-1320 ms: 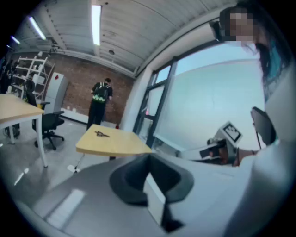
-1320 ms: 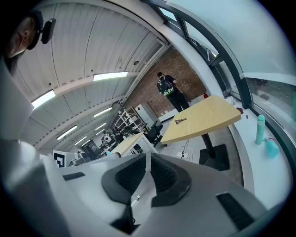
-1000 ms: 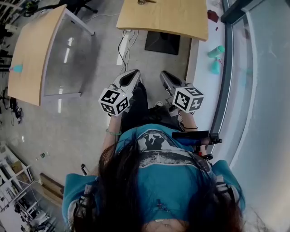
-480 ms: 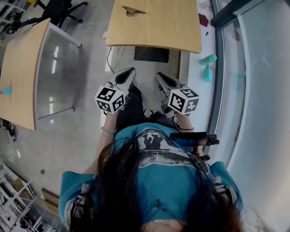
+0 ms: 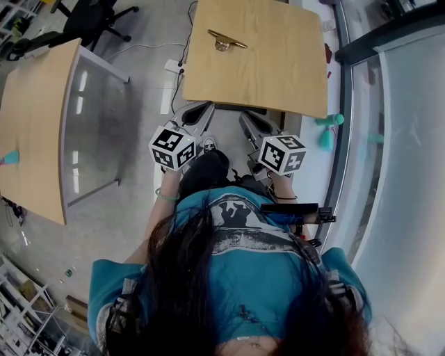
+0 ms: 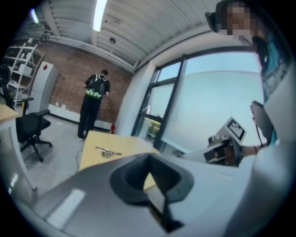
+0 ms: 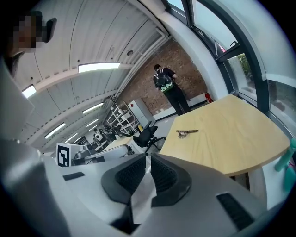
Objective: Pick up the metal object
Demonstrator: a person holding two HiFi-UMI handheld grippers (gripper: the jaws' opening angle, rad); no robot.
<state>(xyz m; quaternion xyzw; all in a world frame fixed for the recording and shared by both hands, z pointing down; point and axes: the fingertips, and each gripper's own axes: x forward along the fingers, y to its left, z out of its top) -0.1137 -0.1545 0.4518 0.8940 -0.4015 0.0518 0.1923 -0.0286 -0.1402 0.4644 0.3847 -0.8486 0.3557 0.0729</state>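
The metal object [image 5: 225,41], a thin brass-coloured bar with a small fitting, lies on the far part of a pale wooden table [image 5: 278,69]. It also shows small in the left gripper view [image 6: 107,151] and the right gripper view [image 7: 187,133]. My left gripper [image 5: 198,110] and right gripper [image 5: 249,117] are side by side in front of my body, just short of the table's near edge and well short of the object. Both point toward the table. Each has its jaws together with nothing between them [image 6: 149,161] [image 7: 148,159].
A second wooden table [image 5: 38,104] with a glass panel stands at the left, and a black office chair [image 5: 90,17] at the far left. Teal bottles [image 5: 327,131] sit by the glass wall on the right. A person [image 7: 167,88] stands far off by the brick wall.
The table has come closer and more of its top shows, with the metal object now fully in view. Both grippers stay low in front of my body, jaws unchanged.
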